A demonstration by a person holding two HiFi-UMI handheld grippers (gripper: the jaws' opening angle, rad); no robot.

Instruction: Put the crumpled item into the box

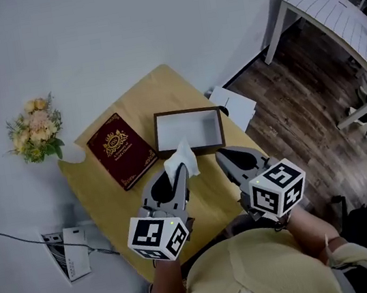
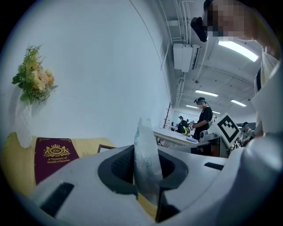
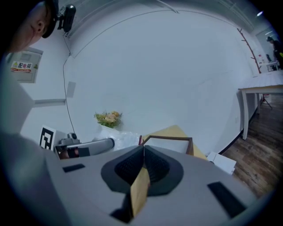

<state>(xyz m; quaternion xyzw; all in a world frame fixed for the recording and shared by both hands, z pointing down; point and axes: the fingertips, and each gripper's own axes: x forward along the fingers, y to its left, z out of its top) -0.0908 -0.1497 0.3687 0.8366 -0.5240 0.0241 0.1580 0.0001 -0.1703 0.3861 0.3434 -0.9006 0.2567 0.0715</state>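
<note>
My left gripper (image 1: 177,172) pinches the crumpled item (image 1: 185,156), which stands upright from its jaws over the near edge of the box (image 1: 186,112). The box lies straight ahead on the desk (image 1: 100,190), slightly right. My right gripper (image 1: 222,155) hangs beside, jaws together, empty.

In the head view, the table's (image 1: 154,92) near edge lies hidden under the person's torso (image 1: 258,268), the left gripper (image 1: 177,173) and the right gripper (image 1: 229,158). The crumpled item's (image 1: 182,157) lower part disappears between the left gripper's jaws, and it covers a stretch of the box's (image 1: 185,112) near rim. In the left gripper view only one box corner shows past the gripper body. From above, the flowers (image 1: 34,130) hide the vase (image 2: 22,126). The white table (image 1: 335,11) runs off the right edge.
</note>
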